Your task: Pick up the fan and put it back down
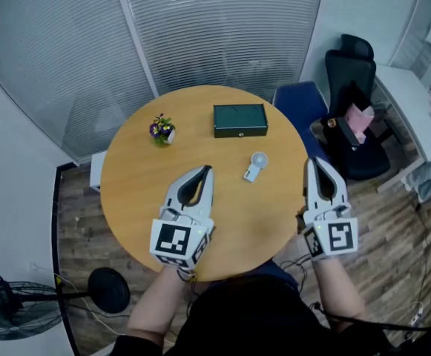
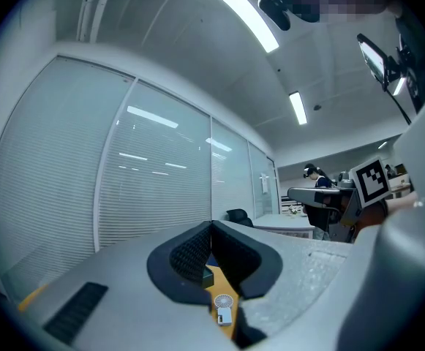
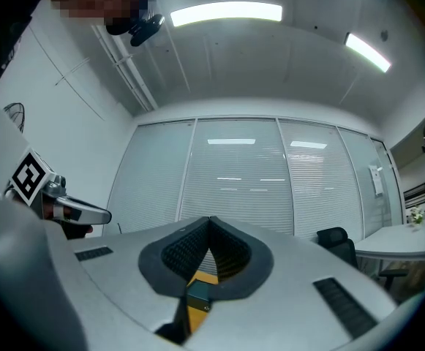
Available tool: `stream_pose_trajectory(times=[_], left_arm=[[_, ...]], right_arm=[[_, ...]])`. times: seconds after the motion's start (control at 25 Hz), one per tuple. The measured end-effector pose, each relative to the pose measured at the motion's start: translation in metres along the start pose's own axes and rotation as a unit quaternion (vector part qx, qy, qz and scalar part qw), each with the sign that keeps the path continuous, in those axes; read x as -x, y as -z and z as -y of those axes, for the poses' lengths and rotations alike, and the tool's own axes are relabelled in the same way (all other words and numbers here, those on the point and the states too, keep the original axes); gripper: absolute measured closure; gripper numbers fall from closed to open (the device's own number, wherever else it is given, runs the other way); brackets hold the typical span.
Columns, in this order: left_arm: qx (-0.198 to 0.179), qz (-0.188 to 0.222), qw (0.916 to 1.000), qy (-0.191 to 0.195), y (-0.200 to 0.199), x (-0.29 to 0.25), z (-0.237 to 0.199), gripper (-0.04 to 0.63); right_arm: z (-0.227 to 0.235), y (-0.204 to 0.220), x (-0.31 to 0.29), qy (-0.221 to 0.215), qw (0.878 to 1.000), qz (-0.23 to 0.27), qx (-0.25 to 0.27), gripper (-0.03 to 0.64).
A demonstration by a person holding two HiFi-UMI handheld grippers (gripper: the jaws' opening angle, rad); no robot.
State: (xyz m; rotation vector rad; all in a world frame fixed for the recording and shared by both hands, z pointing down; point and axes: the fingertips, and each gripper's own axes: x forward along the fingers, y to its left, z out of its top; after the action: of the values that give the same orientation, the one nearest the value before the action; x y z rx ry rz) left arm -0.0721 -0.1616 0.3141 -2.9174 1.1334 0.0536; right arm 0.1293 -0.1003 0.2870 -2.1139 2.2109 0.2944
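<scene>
Both claws pinched shut, nothing in them: left claw (image 1: 206, 172), right claw (image 1: 309, 163). The small white fan (image 1: 255, 165) lies on the round table (image 1: 130, 191) between them (near the dark box (image 1: 239, 120)).

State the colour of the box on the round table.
The box is dark green; it shows best in the head view.

Blinds (image 1: 222, 28), wood floor (image 1: 78, 221), office chair (image 1: 352, 110)
</scene>
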Motion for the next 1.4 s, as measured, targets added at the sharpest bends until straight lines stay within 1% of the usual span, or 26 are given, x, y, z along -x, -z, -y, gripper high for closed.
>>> stream_pose_trajectory(times=[0.12, 0.36, 0.68, 0.84, 0.96, 1.16, 1.4], left_arm=[[0.000, -0.002, 1.0000, -0.005, -0.003, 0.002, -0.001, 0.589], [0.001, 0.001, 1.0000, 0.004, 0.001, 0.003, 0.005, 0.589], [0.004, 0.003, 1.0000, -0.001, 0.002, 0.007, -0.005, 0.589], [0.007, 0.003, 1.0000, -0.004, 0.001, 0.007, -0.008, 0.589], [0.007, 0.000, 1.0000, -0.002, 0.003, 0.005, -0.007, 0.589], [0.009, -0.005, 0.9999, 0.003, 0.007, 0.002, -0.003, 0.589], [0.009, -0.008, 0.9999, 0.000, 0.010, -0.001, -0.005, 0.589]], right_arm=[[-0.001, 0.001, 0.002, 0.001, 1.000, -0.004, 0.002, 0.612], [-0.003, 0.000, 0.002, -0.004, 1.000, -0.005, 0.004, 0.612], [-0.008, 0.004, 0.000, -0.006, 1.000, -0.008, -0.003, 0.612], [-0.008, 0.006, -0.002, -0.007, 1.000, -0.016, 0.001, 0.612], [-0.009, 0.009, -0.005, -0.011, 1.000, -0.023, 0.002, 0.614], [-0.007, 0.009, -0.006, -0.009, 1.000, -0.020, -0.001, 0.614], [-0.001, 0.011, -0.005, -0.005, 1.000, -0.022, -0.003, 0.614]])
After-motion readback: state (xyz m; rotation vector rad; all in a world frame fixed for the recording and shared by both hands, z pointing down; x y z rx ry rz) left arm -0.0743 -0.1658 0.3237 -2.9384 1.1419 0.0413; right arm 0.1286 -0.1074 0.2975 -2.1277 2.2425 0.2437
